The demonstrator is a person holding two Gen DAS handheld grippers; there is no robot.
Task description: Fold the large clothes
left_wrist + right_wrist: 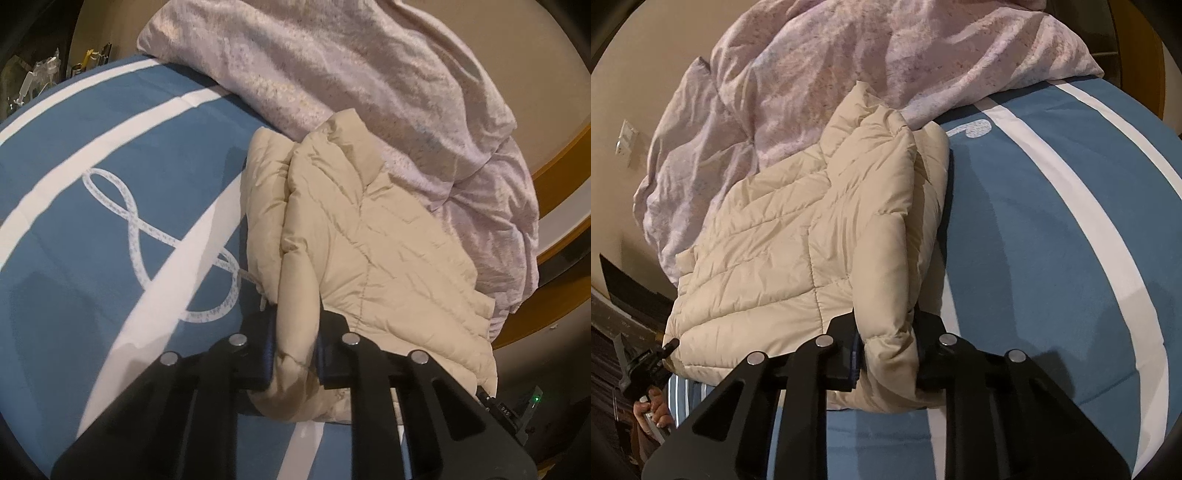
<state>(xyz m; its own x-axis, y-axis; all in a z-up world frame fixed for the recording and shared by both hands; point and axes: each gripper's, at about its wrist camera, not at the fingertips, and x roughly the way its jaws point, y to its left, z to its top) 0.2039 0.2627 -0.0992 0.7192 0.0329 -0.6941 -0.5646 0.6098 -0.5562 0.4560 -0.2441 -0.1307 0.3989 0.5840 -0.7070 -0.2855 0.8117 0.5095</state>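
A cream quilted puffer jacket (369, 251) lies folded on the blue bed cover with white stripes (110, 221). My left gripper (295, 347) is shut on a raised fold along the jacket's left edge. In the right wrist view the same jacket (783, 251) lies to the left, and my right gripper (888, 354) is shut on a thick raised fold at its right edge. The blue cover (1052, 240) spreads to the right. The other gripper (642, 365) shows at the jacket's near left corner.
A crumpled pale pink duvet (369, 74) is piled behind the jacket, also in the right wrist view (812, 66). A beige wall with a switch plate (626, 142) is at left. A wooden bed frame (561, 155) curves at right. Small items (44, 74) stand beyond the far left bed edge.
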